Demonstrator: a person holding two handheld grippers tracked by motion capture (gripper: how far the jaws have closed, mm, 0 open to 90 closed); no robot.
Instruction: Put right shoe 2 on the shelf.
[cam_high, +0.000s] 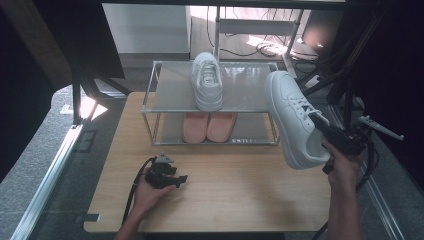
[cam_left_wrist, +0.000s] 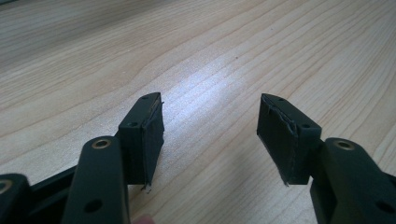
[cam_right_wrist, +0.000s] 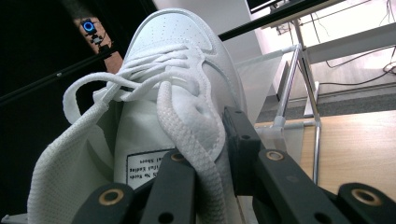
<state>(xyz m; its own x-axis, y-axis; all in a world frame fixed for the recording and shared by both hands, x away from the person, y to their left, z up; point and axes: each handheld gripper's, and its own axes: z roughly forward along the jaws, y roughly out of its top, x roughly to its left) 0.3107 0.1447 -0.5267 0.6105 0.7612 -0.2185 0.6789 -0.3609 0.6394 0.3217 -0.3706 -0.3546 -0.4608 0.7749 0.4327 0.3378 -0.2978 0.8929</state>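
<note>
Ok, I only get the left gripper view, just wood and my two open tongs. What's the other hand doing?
Observer: The right tongs hold a white sneaker in the air over the table's right side, toe pointing away.
Operator: Where do they pinch it?
Observer: The right gripper view shows them clamped on the shoe's side by the laces.
Operator: Is there a place for it?
Observer: A matching white sneaker stands on the top shelf of a small rack, with bare room beside it.
</note>
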